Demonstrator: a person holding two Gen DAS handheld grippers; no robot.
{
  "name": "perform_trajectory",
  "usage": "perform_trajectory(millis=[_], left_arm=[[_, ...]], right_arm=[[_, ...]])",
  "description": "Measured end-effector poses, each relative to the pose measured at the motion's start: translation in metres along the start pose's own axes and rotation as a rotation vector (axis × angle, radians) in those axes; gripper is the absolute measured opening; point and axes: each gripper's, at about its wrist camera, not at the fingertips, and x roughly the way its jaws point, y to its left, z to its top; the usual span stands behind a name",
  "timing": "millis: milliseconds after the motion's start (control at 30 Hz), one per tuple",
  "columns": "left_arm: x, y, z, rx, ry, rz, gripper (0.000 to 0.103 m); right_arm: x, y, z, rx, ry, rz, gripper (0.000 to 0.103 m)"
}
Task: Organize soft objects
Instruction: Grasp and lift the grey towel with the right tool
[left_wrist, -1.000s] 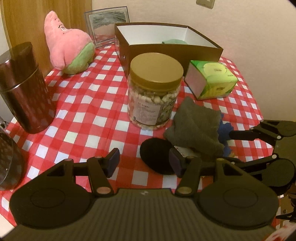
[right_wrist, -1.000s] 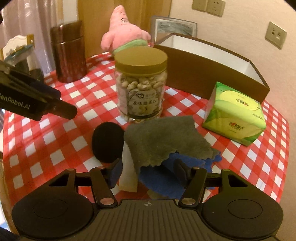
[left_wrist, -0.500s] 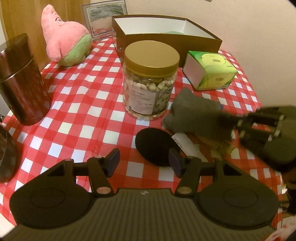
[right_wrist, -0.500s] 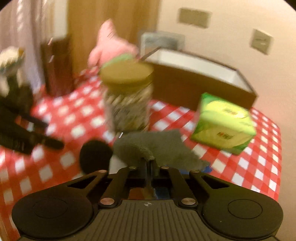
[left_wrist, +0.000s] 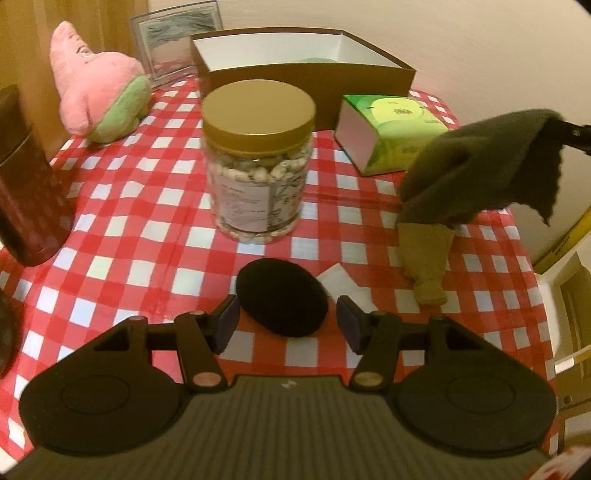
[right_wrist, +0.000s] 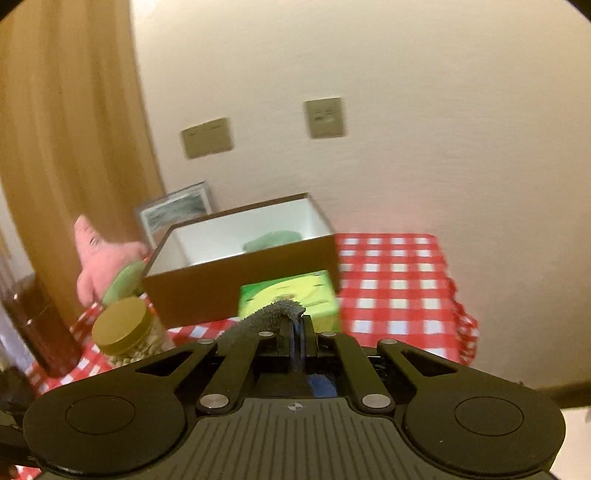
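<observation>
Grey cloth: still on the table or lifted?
Lifted. The right gripper is shut on the grey cloth, which hangs above the tablecloth.

The dark brown metal canister (left_wrist: 26, 184) at nine o'clock in the left wrist view is cut off by the picture's edge. The grey fleece cloth (left_wrist: 480, 162) at three o'clock hides most of the right gripper (right_wrist: 297, 321) holding it. The white paper slip (left_wrist: 343, 288) lies partly behind the black oval pad (left_wrist: 282, 295). The right wrist view is blurred; the pale green item (right_wrist: 273, 240) inside the brown cardboard box (right_wrist: 236, 284) cannot be identified.
</observation>
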Motion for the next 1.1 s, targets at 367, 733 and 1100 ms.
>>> perform_trajectory(millis=[367,733,1100], left_arm=[[0.011,-0.026,0.004,0.051,0.006,-0.045,0.053],[0.015,-0.038,0.003,0.061,0.021,-0.051,0.052],[0.028,-0.045,0.004,0.06,0.05,-0.05,0.052]], right_arm=[[-0.026,-0.019,-0.011,0.053,0.064,-0.043,0.003],[0.052,-0.018,-0.091,-0.064,0.467,-0.008,0.003],[0.033,0.008,-0.082,-0.528,0.407,0.159,0.084]])
